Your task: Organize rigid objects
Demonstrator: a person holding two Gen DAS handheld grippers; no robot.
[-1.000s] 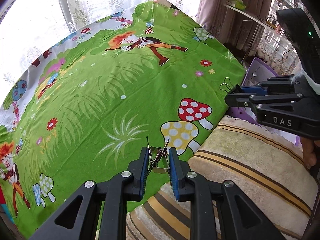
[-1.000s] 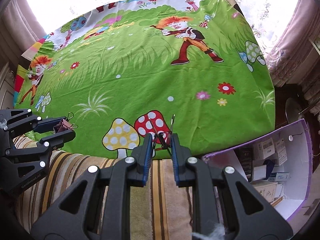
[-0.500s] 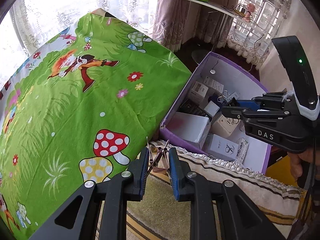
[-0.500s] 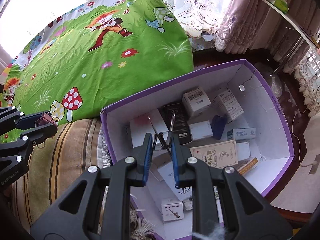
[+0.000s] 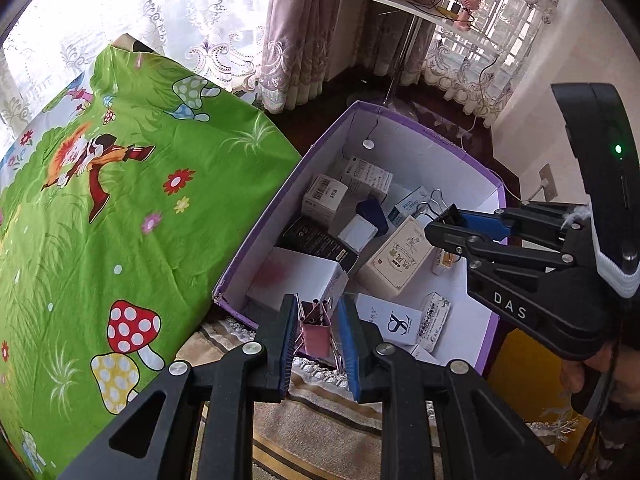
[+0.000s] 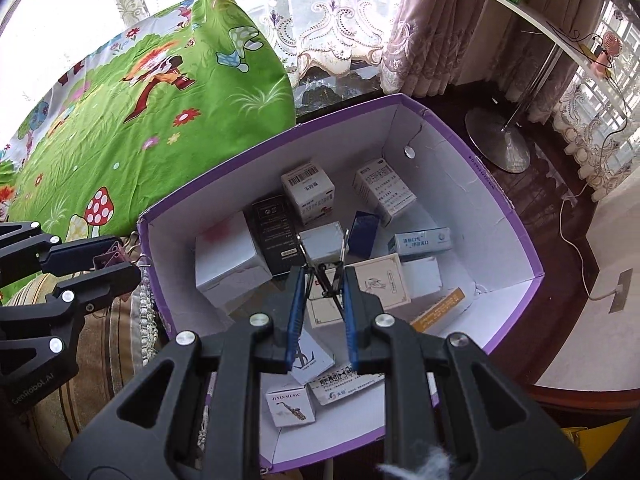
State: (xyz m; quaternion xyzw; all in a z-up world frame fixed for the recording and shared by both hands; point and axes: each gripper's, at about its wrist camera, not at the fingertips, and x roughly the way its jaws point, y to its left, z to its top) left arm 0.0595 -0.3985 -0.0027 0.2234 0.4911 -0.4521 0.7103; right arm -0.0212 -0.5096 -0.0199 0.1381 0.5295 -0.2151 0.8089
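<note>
My left gripper (image 5: 317,322) is shut on a pink binder clip (image 5: 316,330) and holds it over the near rim of the purple cardboard box (image 5: 256,236). It also shows at the left of the right wrist view (image 6: 114,258). My right gripper (image 6: 323,284) is shut on a black binder clip (image 6: 326,282) with wire handles and hangs over the inside of the box (image 6: 516,216). In the left wrist view the right gripper (image 5: 442,222) comes in from the right above the box.
The box holds several small white and dark cartons (image 6: 308,192). A green cartoon-print sheet (image 5: 100,220) covers the bed to the left. A striped cushion (image 5: 320,432) lies under the left gripper. A lamp stand base (image 6: 498,136) and a cable lie on the dark floor beyond.
Both grippers have swung right from over the green sheet to the purple box, each still holding its clip. The right gripper is now deeper over the box.
</note>
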